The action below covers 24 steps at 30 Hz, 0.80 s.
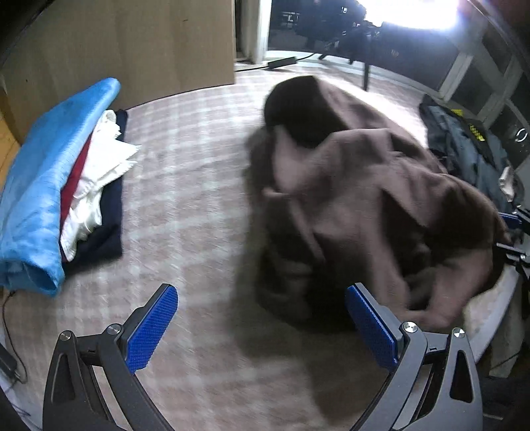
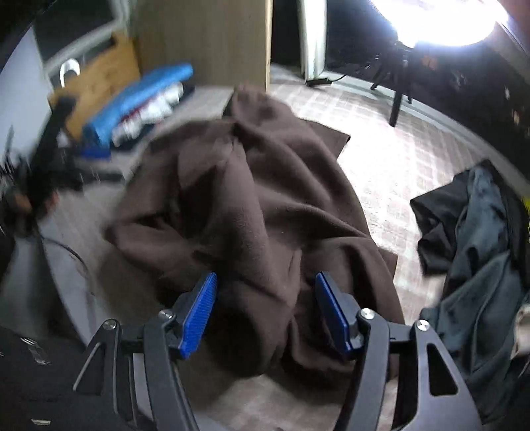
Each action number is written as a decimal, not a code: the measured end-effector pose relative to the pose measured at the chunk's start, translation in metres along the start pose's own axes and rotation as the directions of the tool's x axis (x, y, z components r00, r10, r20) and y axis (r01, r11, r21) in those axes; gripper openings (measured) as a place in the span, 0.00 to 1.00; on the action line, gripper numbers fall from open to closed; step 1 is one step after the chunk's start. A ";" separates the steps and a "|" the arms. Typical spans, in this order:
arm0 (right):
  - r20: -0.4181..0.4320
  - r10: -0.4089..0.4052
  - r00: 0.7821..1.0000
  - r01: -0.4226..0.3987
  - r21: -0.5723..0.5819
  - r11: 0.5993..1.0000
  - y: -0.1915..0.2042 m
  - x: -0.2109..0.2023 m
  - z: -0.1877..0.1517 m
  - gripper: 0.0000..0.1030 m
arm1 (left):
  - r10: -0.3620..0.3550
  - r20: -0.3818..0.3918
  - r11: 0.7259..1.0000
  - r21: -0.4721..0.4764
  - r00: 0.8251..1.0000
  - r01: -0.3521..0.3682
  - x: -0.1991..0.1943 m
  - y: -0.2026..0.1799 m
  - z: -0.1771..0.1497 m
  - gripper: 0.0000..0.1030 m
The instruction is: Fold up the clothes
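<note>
A crumpled brown fleece garment [image 1: 351,199] [image 2: 251,212] lies in a heap on the pale checked surface [image 1: 185,172]. My left gripper [image 1: 261,328] is open and hovers over bare surface just left of the heap, with its right pad [image 1: 371,328] close to the cloth's near edge. My right gripper [image 2: 266,313] is open above the near end of the garment. Brown cloth shows between its blue pads [image 2: 198,315], but they do not press on it. The left wrist view is blurred by motion.
A stack of folded clothes [image 1: 43,185] [image 2: 139,96], blue on top with white, red and navy under it, sits at the left by a wooden cabinet [image 1: 132,43]. A dark grey and black pile [image 1: 463,146] [image 2: 480,252] lies at the right. A bright lamp [image 2: 444,20] glares at the back.
</note>
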State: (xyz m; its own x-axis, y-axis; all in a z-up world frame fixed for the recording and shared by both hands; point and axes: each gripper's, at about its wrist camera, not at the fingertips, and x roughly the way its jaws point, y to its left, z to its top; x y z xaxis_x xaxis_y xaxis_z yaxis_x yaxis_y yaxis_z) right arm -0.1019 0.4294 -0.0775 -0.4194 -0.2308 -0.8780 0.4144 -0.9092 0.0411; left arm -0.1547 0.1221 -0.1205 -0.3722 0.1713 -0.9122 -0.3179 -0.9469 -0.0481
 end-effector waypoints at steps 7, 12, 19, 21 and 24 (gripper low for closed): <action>-0.039 0.115 0.993 -0.112 0.076 0.991 -0.018 0.015 -0.007 0.11 | -0.141 -0.055 0.990 0.020 0.988 0.143 0.043 0.009 0.016 0.86; 0.065 0.161 0.985 -0.169 0.153 0.974 -0.028 -0.019 -0.012 0.09 | -0.250 -0.093 0.967 0.022 0.964 0.253 0.039 -0.005 0.019 0.15; 0.238 0.194 0.952 -0.247 0.218 0.944 -0.048 -0.095 -0.018 0.08 | -0.285 -0.014 0.954 0.094 0.958 0.285 -0.041 -0.013 0.019 0.13; 0.293 0.223 0.930 -0.300 0.254 0.919 -0.062 -0.112 -0.016 0.08 | -0.308 0.012 0.947 0.104 0.951 0.305 -0.058 -0.016 0.038 0.13; 0.364 0.224 0.904 -0.351 0.332 0.876 -0.100 -0.115 -0.001 0.08 | -0.321 0.049 0.941 0.126 0.946 0.313 -0.062 -0.023 0.079 0.19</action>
State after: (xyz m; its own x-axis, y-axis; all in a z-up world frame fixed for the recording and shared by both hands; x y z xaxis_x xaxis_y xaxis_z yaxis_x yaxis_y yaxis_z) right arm -0.0938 0.5469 0.0190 -0.5800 -0.5389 -0.6109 0.2422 -0.8301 0.5023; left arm -0.1930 0.1545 -0.0304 -0.2925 0.4797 -0.8273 -0.5257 -0.8033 -0.2799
